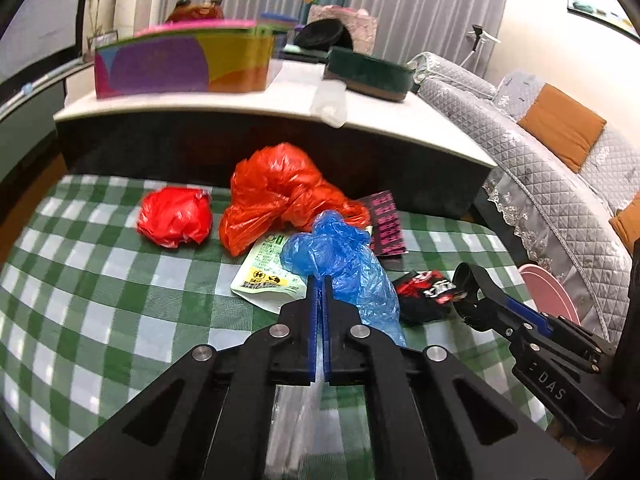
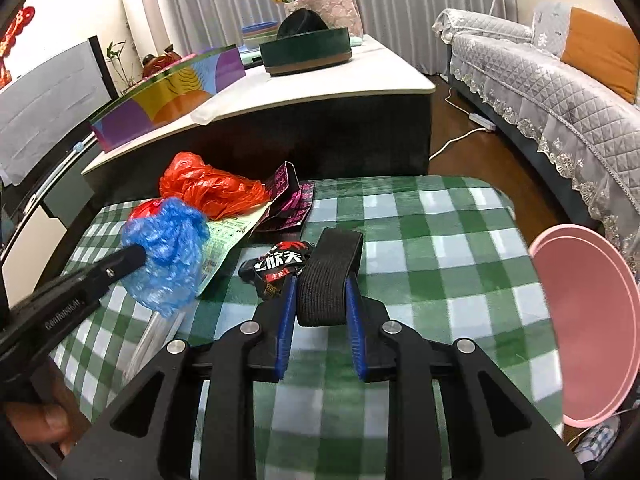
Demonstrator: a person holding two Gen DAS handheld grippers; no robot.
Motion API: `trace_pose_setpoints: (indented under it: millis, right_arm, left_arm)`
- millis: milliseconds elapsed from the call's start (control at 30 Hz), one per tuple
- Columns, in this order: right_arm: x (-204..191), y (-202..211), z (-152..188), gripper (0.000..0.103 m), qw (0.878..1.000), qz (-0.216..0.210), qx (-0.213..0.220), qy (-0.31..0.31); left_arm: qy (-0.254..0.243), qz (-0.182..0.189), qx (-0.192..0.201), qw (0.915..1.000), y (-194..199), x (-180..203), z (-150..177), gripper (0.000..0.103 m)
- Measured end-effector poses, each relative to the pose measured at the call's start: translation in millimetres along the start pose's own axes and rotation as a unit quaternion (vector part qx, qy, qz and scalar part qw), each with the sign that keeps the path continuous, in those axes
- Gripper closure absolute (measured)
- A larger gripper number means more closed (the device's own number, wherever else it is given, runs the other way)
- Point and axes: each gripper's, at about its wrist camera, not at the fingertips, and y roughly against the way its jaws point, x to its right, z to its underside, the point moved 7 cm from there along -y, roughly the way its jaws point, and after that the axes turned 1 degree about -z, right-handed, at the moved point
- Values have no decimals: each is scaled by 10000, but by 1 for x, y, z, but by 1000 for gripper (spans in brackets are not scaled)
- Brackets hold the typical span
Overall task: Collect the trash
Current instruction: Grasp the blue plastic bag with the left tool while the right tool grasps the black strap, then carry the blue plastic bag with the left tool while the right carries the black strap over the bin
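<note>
Left gripper was clamped shut, apparently pinching the blue plastic bag; the contact is hard to see. Right gripper gripped a black elastic band between its pads. Red bag and orange bag lay on the green checked cloth at 11 o'clock of the left gripper.

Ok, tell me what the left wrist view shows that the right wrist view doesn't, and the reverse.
Only the left wrist view shows the small red bag fully, apart from the orange bag.

Only the right wrist view shows the black band clamped in the right gripper, the white power strip on the floor, and a hand.

Both show the blue bag, pinched by the shut left gripper, the black snack wrapper, the checked cloth and the pink bin.
</note>
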Motion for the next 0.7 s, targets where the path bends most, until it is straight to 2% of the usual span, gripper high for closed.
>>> trace_pose_setpoints:
  millis: [433, 700]
  right_arm:
    - [25, 88, 10, 79, 9984, 196, 469, 245]
    - [50, 134, 11, 79, 9960, 358, 777, 257]
  left_arm:
    - [-600, 21, 455, 9972, 71, 47, 1, 101]
    - [-876, 149, 578, 9944, 91, 84, 17, 101]
